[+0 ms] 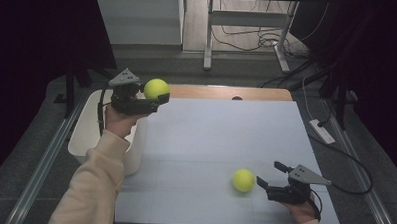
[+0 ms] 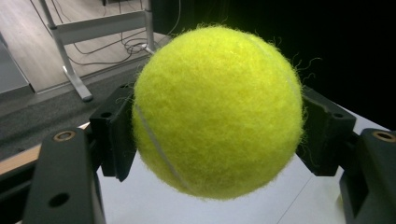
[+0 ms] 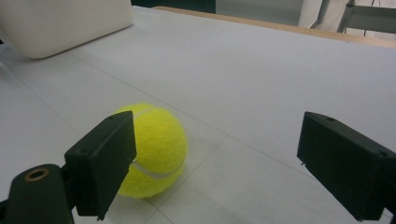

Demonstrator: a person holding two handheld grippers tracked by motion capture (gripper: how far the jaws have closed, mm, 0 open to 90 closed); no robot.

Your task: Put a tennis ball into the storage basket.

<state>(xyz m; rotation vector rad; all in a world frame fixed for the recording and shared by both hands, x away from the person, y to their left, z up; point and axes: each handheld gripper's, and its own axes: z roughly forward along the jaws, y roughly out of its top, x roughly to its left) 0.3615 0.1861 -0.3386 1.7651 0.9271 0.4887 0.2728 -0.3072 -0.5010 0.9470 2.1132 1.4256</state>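
A yellow tennis ball [image 2: 218, 112] is clamped between the two black jaws of the left gripper [image 1: 154, 98], one pad pressed against each side of it. In the high view this gripper is held up by the left hand [image 1: 117, 120] at the far left of the table, just beside the right-hand rim of a white bin [image 1: 85, 133], with the held ball [image 1: 156, 88] above the table's far left corner. The forearm is covered by a cream sleeve [image 1: 96, 183] rising from the near edge.

The jaws of the right gripper [image 1: 270, 175] are spread wide and nothing is gripped between them. It is held low at the near right of the table, its jaws pointed left. A second tennis ball [image 1: 243, 180] rests on the white table top [image 1: 226, 133] just to the left of those jaws. In the right gripper view that ball [image 3: 156, 147] is seen partly behind the left-hand jaw, apart from the other jaw, and the white bin [image 3: 65, 23] is seen at the far left.

Beyond the table's wooden far edge [image 1: 227, 92], metal frame legs [image 1: 208, 37] and loose cables [image 1: 259, 41] are seen on the floor.
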